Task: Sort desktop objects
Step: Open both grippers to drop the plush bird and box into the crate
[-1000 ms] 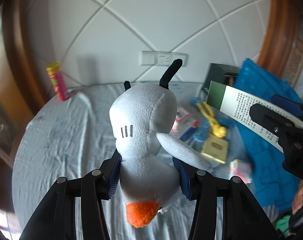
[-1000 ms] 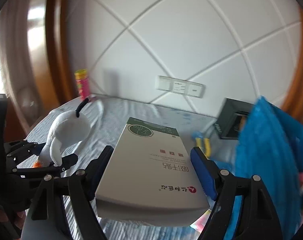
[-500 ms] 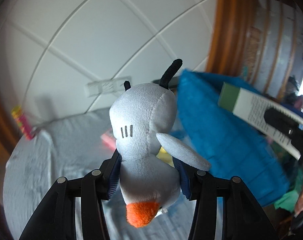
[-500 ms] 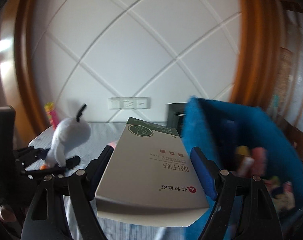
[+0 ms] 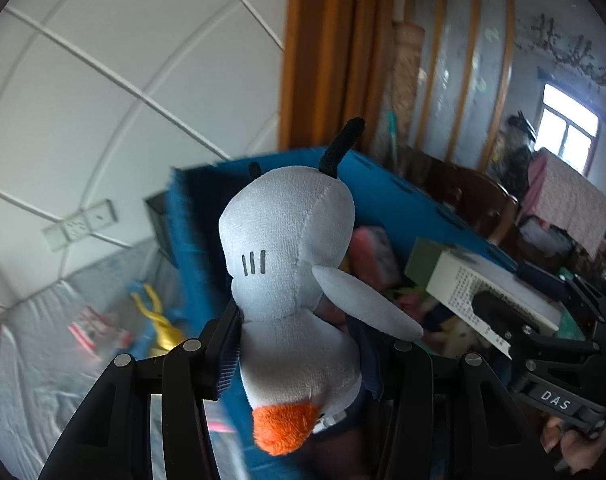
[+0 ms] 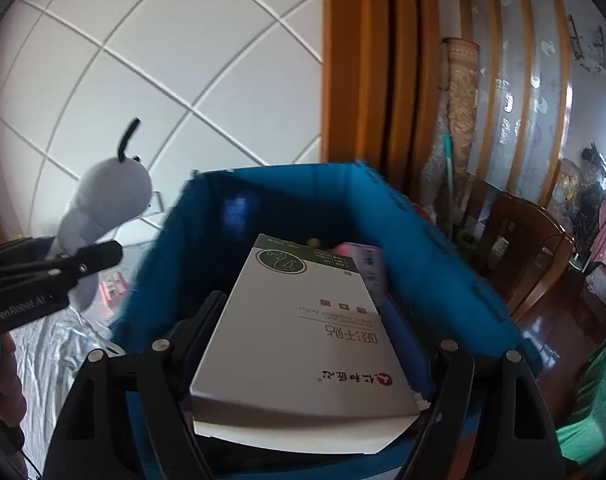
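Observation:
My left gripper (image 5: 303, 344) is shut on a white plush bird (image 5: 291, 256) with an orange beak and black antennae, held up at the near wall of the blue storage bin (image 5: 191, 220). My right gripper (image 6: 303, 320) is shut on a flat white box with a green end (image 6: 303, 336), held over the open blue bin (image 6: 423, 248). The box also shows in the left wrist view (image 5: 491, 292), and the plush in the right wrist view (image 6: 107, 200).
The bin holds a pink packet (image 6: 363, 256) and several other items. On the grey tablecloth (image 5: 43, 360) left of the bin lie a yellow toy (image 5: 159, 320) and a red-and-white packet (image 5: 95, 328). A wooden chair (image 6: 531, 264) stands to the right.
Both grippers have swung right with their loads, from over the table to the blue bin. The box now hangs over the bin's opening. Both grips are unchanged.

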{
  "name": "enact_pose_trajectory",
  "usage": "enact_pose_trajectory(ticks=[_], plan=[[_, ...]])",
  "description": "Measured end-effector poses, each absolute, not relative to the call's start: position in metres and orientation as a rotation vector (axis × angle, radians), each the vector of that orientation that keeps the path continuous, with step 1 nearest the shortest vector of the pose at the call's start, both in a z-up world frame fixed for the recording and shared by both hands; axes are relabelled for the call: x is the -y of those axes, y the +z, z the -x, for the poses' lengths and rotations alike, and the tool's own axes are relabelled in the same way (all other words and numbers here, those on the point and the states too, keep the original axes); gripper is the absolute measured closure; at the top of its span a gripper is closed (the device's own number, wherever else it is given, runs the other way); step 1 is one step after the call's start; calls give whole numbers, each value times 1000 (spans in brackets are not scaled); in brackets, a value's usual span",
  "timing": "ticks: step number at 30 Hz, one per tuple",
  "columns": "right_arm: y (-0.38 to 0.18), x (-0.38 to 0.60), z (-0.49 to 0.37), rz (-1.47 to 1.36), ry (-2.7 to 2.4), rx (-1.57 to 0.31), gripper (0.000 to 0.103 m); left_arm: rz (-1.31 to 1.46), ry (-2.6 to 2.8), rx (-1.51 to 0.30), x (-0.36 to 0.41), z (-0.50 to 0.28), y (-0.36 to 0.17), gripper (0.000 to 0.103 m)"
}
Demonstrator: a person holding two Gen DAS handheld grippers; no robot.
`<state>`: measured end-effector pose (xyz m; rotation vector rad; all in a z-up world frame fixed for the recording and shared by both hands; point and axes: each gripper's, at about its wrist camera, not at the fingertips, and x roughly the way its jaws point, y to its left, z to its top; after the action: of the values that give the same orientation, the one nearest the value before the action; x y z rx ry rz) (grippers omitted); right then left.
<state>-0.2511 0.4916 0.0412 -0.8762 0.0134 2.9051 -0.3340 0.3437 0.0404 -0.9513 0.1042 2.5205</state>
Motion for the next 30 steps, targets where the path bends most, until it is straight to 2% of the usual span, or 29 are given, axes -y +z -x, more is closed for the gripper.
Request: enact_pose_trajectory(ticks=[2, 5, 7, 9, 15, 16, 17, 19, 30], plan=[[37, -511, 251, 882, 2905, -22, 25, 982, 2514, -142, -364, 335, 35, 52], [28, -531, 252, 892, 2919, -43, 24, 1024, 2513, -173, -384, 338, 30, 40], [23, -538, 253, 895, 2928, -50, 24, 1032, 2531, -189, -392, 337, 29, 26], [20, -544, 254, 895, 2937, -58, 25, 1030, 2552, -201, -396, 334, 29, 21], [15, -556, 257, 891, 2956, -76, 24, 1040, 2582, -203, -387, 327, 24, 21], [15, -556, 258, 891, 2957, -78, 21, 1040, 2587, -201, -385, 326, 24, 21], [15, -556, 259, 892, 2958, -82, 13, 1039, 2590, -198, -382, 325, 23, 21], [15, -553, 259, 893, 2960, -82, 3, 1037, 2597, -194, -374, 323, 22, 20], [24, -516, 248, 864, 3001, -62, 0, 1011, 2686, -93, -297, 304, 27, 16]])
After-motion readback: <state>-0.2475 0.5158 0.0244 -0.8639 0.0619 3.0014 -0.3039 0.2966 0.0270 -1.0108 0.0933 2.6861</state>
